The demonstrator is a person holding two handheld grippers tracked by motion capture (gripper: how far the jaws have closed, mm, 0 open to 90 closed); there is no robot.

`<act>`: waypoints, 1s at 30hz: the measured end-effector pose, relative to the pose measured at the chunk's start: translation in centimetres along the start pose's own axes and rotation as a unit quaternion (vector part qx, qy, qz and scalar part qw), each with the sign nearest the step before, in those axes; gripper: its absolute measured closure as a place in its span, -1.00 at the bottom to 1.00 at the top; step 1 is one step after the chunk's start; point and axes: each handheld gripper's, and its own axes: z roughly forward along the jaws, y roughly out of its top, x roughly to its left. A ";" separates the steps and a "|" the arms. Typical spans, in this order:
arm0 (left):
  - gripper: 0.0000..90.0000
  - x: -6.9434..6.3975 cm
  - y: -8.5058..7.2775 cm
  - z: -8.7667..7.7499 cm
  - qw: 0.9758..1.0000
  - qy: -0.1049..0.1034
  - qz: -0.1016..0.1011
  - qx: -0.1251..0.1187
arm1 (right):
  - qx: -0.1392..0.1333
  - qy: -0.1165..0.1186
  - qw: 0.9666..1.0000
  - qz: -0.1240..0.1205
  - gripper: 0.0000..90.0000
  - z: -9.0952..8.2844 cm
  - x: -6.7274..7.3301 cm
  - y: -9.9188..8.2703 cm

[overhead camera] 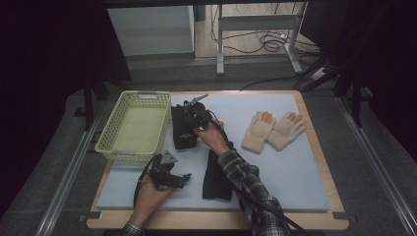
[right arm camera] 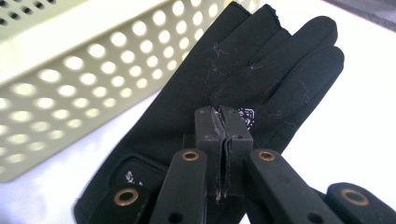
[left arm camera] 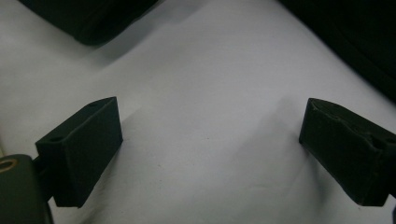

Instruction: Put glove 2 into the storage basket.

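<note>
Pinched on a thin fold of black glove (right arm camera: 205,93) just beside the yellow basket (overhead camera: 134,127): right gripper (right arm camera: 223,128), jaws fully closed. Could slip free if lifted by so little fabric. Near the basket's front corner, left gripper (overhead camera: 172,178), wide, holding nothing.

Two black gloves (overhead camera: 184,130), two cream gloves (overhead camera: 257,132), one basket (overhead camera: 112,129).

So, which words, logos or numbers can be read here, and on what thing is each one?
None can be read.
Black glove, small white emblem beside the right claw: too small to read.
Same glove, white mark on the cuff tab: blurred, unreadable.
</note>
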 end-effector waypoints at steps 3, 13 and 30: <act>-0.87 0.0 0.0 0.0 1.000 0.000 0.000 0.000 | -0.008 0.004 1.000 0.007 0.92 -1.2 0.0 -0.2; -0.87 0.0 0.0 0.0 1.000 0.000 0.001 0.001 | -0.029 0.015 0.999 0.024 0.92 -5.1 0.1 -1.1; -0.87 0.1 0.0 0.0 1.000 0.000 0.002 0.001 | -0.063 0.007 0.996 0.069 0.93 -10.8 0.7 -4.5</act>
